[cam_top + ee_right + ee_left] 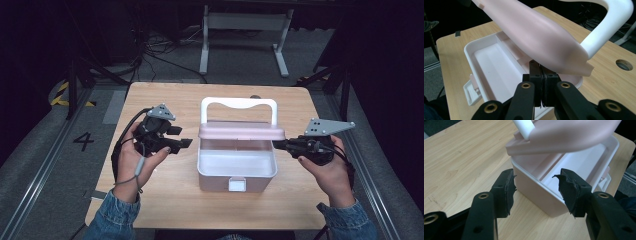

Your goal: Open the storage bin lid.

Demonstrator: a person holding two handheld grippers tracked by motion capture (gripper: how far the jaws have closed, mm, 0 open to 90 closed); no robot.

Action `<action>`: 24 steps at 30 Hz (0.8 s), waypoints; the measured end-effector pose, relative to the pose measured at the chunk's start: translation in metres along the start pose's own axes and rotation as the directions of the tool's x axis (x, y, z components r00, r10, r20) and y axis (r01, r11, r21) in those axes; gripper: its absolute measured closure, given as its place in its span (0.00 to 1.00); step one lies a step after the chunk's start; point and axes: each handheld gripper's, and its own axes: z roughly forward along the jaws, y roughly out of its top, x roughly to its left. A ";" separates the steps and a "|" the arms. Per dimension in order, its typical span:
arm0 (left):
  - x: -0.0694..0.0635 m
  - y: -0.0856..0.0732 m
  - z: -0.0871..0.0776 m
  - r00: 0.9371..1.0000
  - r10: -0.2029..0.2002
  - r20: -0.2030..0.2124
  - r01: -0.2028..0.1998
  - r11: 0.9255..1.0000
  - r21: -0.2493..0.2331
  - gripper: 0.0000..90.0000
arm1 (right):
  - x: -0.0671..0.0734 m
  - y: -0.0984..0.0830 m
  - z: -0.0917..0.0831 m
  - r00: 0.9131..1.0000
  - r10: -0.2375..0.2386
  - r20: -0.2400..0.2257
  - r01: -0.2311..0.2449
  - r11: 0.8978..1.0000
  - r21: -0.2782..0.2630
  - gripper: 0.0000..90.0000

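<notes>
A white box (237, 175) with a front latch (237, 184) stands at the middle of the wooden table (165, 100). Its pink lid (241, 131) is tilted up and its white handle (239, 103) stands above. My right gripper (276, 145) is shut, and in the right gripper view its tips (540, 66) sit under the right end of the lid (536, 32). My left gripper (181, 137) hangs open just left of the box. In the left gripper view (536, 176) the box's near corner (536, 192) lies beyond the jaws, untouched. The box interior (486, 62) looks empty.
A round hole (623, 64) is cut in the table's far right corner. Metal rails run along both sides of the table. A white desk frame (245, 30) and cables lie on the floor behind. A "4" (83, 141) is marked on the floor at left.
</notes>
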 end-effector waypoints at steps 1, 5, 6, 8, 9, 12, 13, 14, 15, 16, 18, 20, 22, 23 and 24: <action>-0.001 -0.001 0.001 1.000 0.002 0.000 -0.002 1.000 -0.005 0.52 | -0.001 0.001 0.000 1.000 0.005 0.003 -0.005 1.000 -0.003 0.99; -0.002 -0.004 0.005 1.000 0.015 -0.006 -0.015 1.000 -0.014 0.54 | -0.005 0.004 -0.002 1.000 0.017 0.012 -0.017 1.000 -0.023 0.99; -0.002 -0.004 0.005 1.000 0.015 -0.006 -0.015 1.000 -0.014 0.54 | -0.005 0.004 -0.002 1.000 0.017 0.012 -0.017 1.000 -0.023 0.99; -0.002 -0.005 0.007 1.000 0.023 -0.012 -0.024 0.999 -0.025 0.54 | -0.006 0.005 -0.002 1.000 0.024 0.014 -0.024 0.999 -0.033 1.00; -0.003 -0.005 0.007 1.000 0.027 -0.008 -0.027 0.999 -0.025 0.54 | -0.007 0.006 -0.002 1.000 0.028 0.014 -0.027 0.999 -0.037 1.00; -0.005 -0.004 0.010 0.999 0.041 -0.029 -0.043 0.998 -0.051 0.54 | -0.009 0.007 -0.002 0.999 0.042 0.016 -0.041 0.998 -0.050 1.00; -0.007 -0.003 0.011 0.998 0.058 -0.037 -0.060 0.996 -0.067 0.54 | -0.009 0.008 -0.002 0.999 0.047 0.017 -0.046 0.998 -0.053 1.00; -0.008 -0.002 0.012 0.997 0.066 -0.038 -0.069 0.994 -0.083 0.54 | -0.010 0.008 -0.002 0.998 0.055 0.018 -0.054 0.997 -0.058 1.00; -0.009 -0.001 0.013 0.996 0.078 -0.043 -0.082 0.991 -0.109 0.54 | -0.010 0.008 -0.001 0.998 0.064 0.018 -0.063 0.996 -0.061 1.00; -0.010 -0.001 0.014 0.996 0.080 -0.046 -0.085 0.988 -0.125 0.54 | -0.010 0.009 -0.001 0.996 0.087 0.018 -0.086 0.994 -0.066 1.00; -0.012 0.001 0.016 0.994 0.089 -0.065 -0.098 0.983 -0.154 0.55 | -0.011 0.009 -0.001 0.994 0.106 0.018 -0.104 0.992 -0.073 1.00; -0.013 0.002 0.018 0.990 0.108 -0.087 -0.123 0.975 -0.185 0.56 | -0.011 0.009 -0.001 0.993 0.113 0.019 -0.111 0.991 -0.077 1.00; -0.016 0.004 0.021 0.988 0.116 -0.102 -0.136 0.967 -0.215 0.56 | -0.011 0.009 0.000 0.993 0.118 0.016 -0.117 0.990 -0.078 1.00; -0.017 0.005 0.022 0.986 0.128 -0.106 -0.149 0.964 -0.221 0.56 | -0.011 0.009 0.000 0.993 0.120 0.015 -0.119 0.990 -0.079 1.00; -0.019 0.007 0.024 0.985 0.131 -0.113 -0.154 0.961 -0.231 0.56 | -0.011 0.009 0.000 0.992 0.122 0.013 -0.121 0.990 -0.078 1.00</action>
